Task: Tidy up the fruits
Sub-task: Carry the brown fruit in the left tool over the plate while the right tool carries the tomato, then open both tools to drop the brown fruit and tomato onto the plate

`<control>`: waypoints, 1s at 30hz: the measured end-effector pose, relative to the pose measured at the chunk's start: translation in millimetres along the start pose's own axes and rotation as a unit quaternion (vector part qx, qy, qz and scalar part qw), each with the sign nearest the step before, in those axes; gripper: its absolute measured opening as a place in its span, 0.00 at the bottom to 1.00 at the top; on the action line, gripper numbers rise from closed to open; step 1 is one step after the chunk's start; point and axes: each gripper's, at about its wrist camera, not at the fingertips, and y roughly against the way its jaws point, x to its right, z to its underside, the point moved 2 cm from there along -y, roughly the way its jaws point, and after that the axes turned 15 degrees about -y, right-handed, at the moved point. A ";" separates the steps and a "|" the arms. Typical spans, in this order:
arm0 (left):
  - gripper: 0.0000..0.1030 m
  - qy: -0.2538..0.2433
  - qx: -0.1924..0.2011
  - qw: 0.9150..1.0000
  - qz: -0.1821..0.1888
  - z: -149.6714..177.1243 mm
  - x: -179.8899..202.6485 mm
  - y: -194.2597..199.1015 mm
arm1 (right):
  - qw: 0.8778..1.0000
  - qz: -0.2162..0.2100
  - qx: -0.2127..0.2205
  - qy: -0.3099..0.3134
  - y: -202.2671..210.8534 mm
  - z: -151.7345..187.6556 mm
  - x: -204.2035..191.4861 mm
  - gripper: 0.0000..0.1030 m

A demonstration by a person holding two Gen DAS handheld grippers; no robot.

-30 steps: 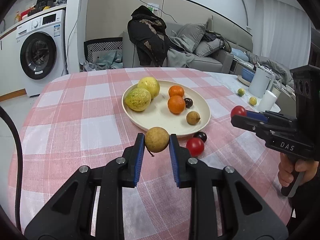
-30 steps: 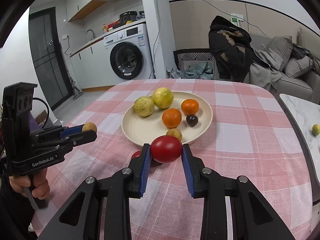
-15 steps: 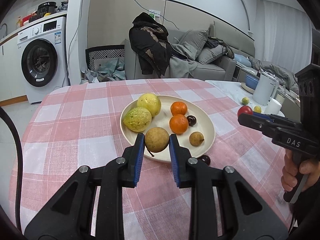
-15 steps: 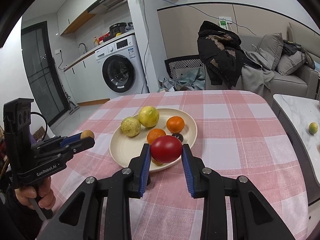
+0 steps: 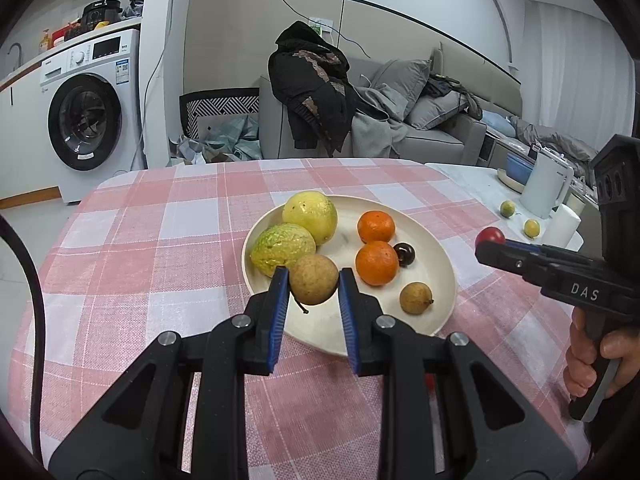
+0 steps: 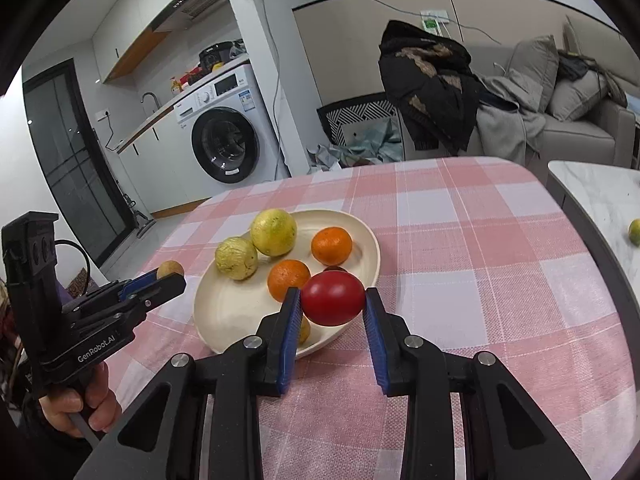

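Note:
My left gripper (image 5: 313, 285) is shut on a round brown fruit (image 5: 313, 285) and holds it above the near edge of the cream plate (image 5: 442, 252). My right gripper (image 6: 331, 300) is shut on a red tomato (image 6: 333, 298) above the plate's (image 6: 224, 304) right rim. On the plate lie two yellow-green fruits (image 5: 282, 243), two oranges (image 5: 376, 262), a dark cherry-like fruit (image 5: 404, 254) and a small brown fruit (image 5: 416, 298). The right gripper with its tomato shows in the left wrist view (image 5: 489, 240), the left gripper in the right wrist view (image 6: 170, 276).
The round table has a pink checked cloth (image 5: 132, 248). A white side table at the right holds a kettle (image 5: 544, 186) and two small yellow-green fruits (image 5: 531, 228). A washing machine (image 5: 86, 120) and a sofa with clothes (image 5: 320, 92) stand behind.
Both grippers have moved forward and up with their fruits and now hang over the plate. The loose fruits on the cloth have dropped out of sight beneath the grippers.

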 end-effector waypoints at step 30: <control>0.53 -0.008 -0.034 0.999 -0.014 10.0 -0.1 -15.1 | 0.997 0.065 -0.031 0.029 -25.0 10.3 -9.5 0.52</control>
